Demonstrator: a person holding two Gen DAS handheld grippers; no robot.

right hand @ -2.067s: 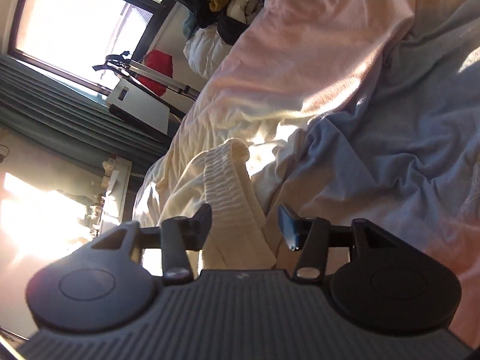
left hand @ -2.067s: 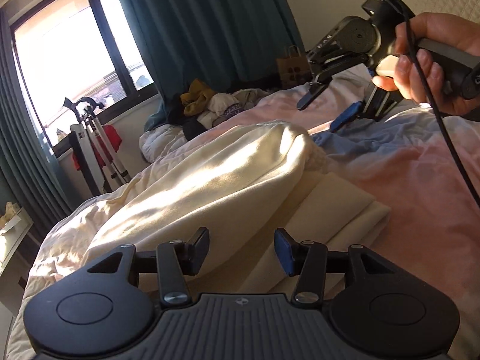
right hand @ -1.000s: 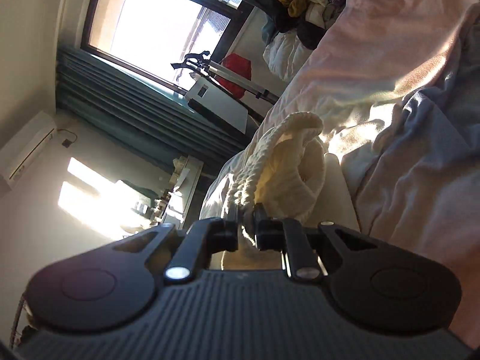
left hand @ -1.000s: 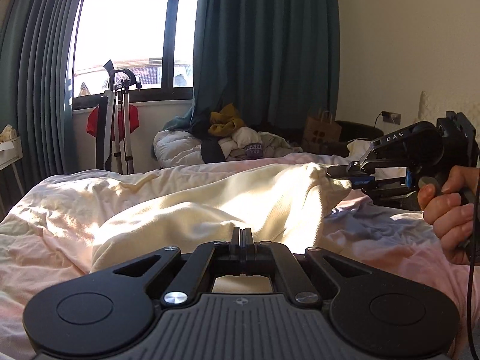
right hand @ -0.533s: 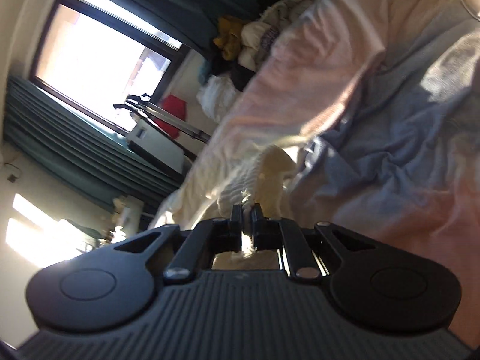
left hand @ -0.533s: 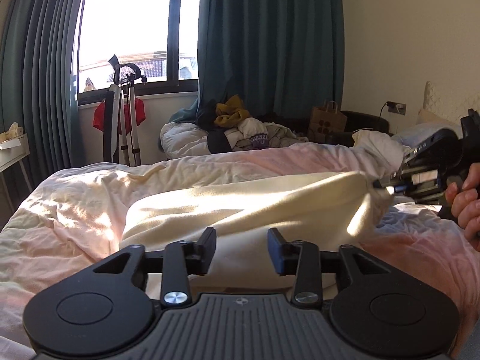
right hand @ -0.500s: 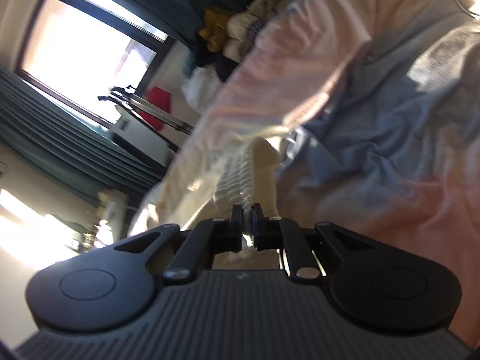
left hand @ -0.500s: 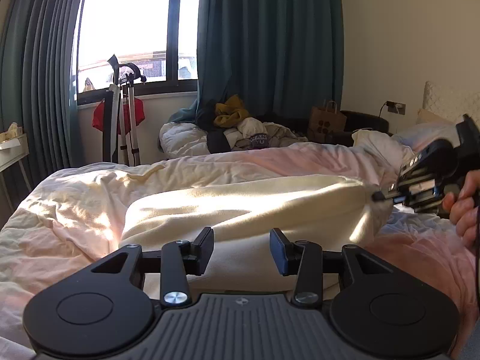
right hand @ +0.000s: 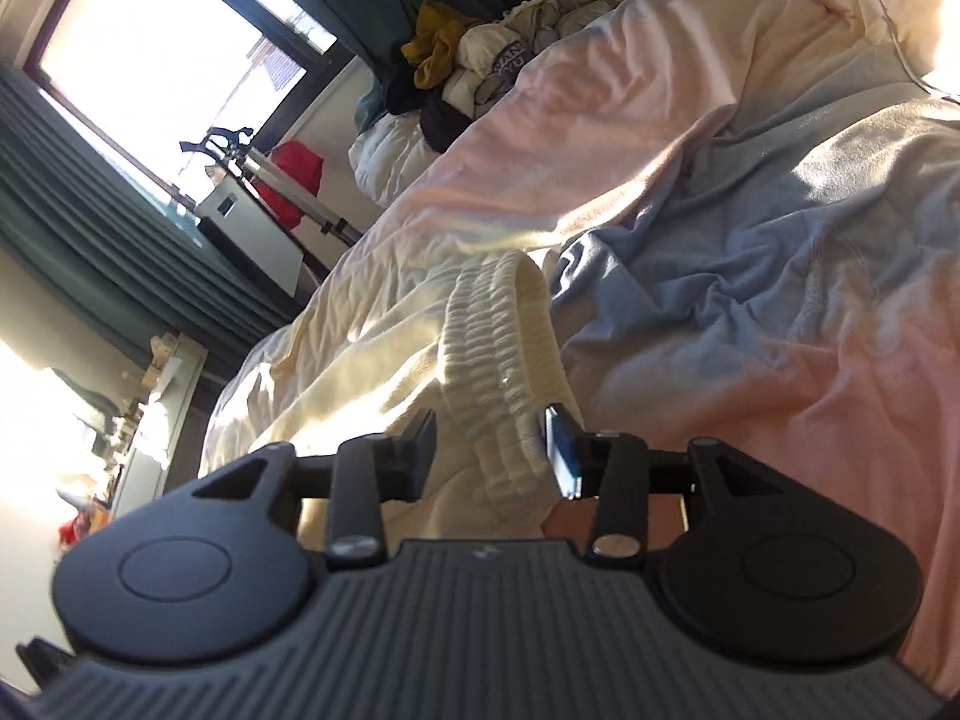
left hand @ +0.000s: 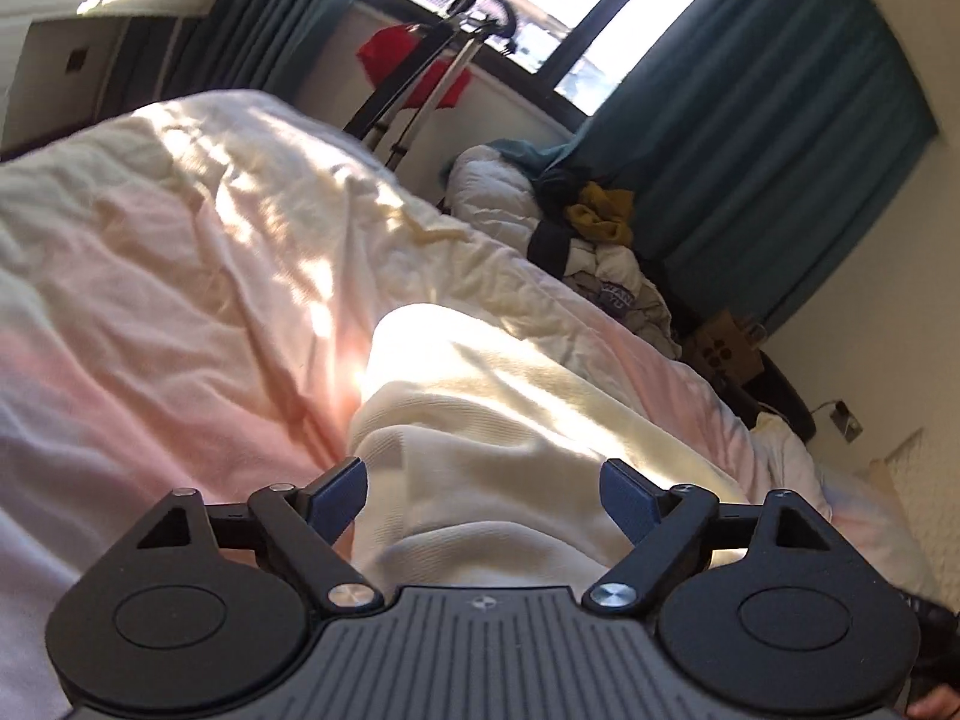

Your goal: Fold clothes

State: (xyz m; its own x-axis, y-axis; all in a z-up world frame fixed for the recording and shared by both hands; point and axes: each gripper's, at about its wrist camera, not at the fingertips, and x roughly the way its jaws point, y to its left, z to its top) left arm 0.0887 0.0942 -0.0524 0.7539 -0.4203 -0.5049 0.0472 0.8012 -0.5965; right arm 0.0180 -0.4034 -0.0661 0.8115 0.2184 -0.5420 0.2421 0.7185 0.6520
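Note:
A cream knit garment [left hand: 510, 420] lies folded on the bed's pink and blue duvet [left hand: 150, 312]. In the left wrist view my left gripper [left hand: 485, 495] hangs wide open just over its near folded end, with nothing held. In the right wrist view the garment's ribbed elastic waistband [right hand: 498, 354] runs toward the camera and passes between the spread fingers of my right gripper [right hand: 491, 450], which is open. The blue pad of the right finger [right hand: 564, 450] sits beside the band's edge. Whether it touches the band is unclear.
A heap of clothes [left hand: 594, 240] is piled at the far side of the bed below teal curtains [left hand: 780, 138]. A folded metal stand with a red cloth [left hand: 420, 78] leans by the window. A brown paper bag [left hand: 726, 354] stands near the wall. A fingertip [left hand: 936, 708] shows at the lower right.
My right gripper, shut on the waistband half a second ago, has opened and let it drop on the bed. My left gripper has opened wider and tilted down toward the garment's left end.

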